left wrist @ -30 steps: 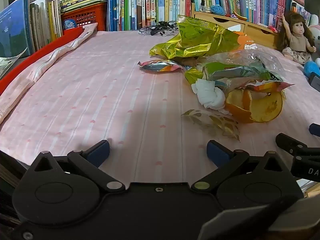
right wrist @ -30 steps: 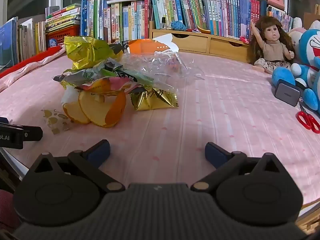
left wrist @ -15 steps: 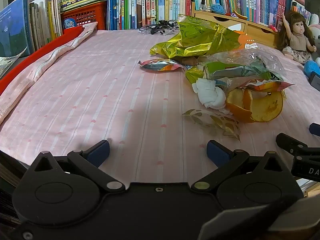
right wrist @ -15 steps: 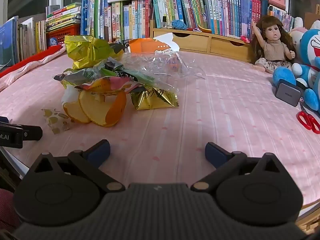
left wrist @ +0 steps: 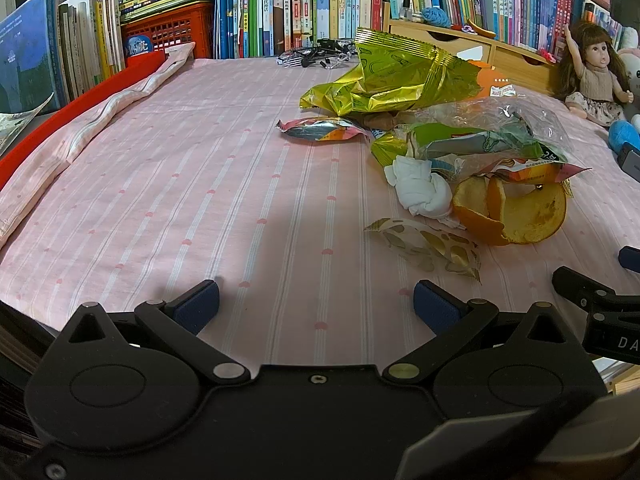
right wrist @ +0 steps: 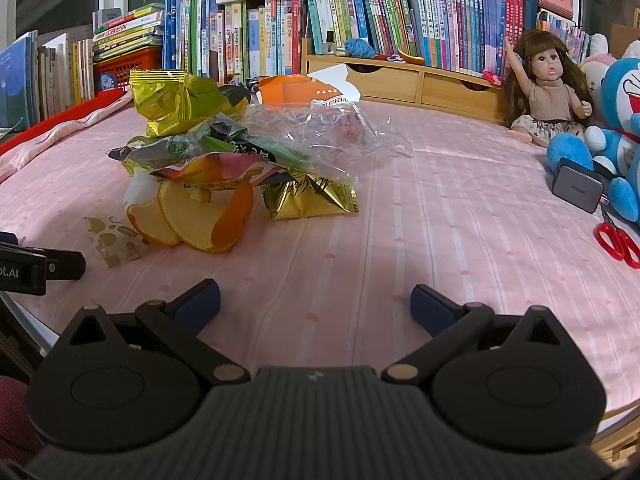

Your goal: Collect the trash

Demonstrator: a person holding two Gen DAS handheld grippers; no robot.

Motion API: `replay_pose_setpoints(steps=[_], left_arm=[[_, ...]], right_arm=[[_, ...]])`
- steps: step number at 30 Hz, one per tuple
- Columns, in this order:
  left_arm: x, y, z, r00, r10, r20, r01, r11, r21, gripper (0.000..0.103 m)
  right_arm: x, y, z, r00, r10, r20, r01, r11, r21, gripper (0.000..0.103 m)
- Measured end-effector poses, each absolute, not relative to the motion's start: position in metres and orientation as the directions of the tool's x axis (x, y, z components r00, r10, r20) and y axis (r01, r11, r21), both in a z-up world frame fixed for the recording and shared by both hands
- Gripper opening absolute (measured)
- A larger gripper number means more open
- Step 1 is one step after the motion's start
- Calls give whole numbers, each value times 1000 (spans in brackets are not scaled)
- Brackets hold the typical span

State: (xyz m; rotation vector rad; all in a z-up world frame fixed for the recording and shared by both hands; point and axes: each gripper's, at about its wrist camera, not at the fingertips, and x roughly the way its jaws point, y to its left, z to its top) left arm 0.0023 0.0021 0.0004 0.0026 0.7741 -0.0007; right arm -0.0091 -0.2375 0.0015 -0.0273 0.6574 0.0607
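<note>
Currently: left gripper point(left wrist: 316, 300) spread apart, holding nothing | right gripper point(right wrist: 315, 300) spread apart, holding nothing | trash pile point(right wrist: 224, 152) on pink bed point(right wrist: 460, 232), ahead between both | clear plastic bag point(right wrist: 320, 128) holds orange scrap.

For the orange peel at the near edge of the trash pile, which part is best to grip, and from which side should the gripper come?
Grip the orange peel by its upstanding curved wall, one finger inside the cup and one outside. The right gripper, open, probably has the clearer path from the near side: there the peel's edge faces bare pink sheet, while wrappers lie over its far side.
</note>
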Motion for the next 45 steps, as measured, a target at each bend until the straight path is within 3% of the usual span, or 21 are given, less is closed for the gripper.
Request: replay_pose_setpoints(steps=[45], left_arm=[[3,2,0,714,1,-700,1,1000,2,103]], right_arm=[[-9,-237,0,789,48,-613,-65,998,-6,103]])
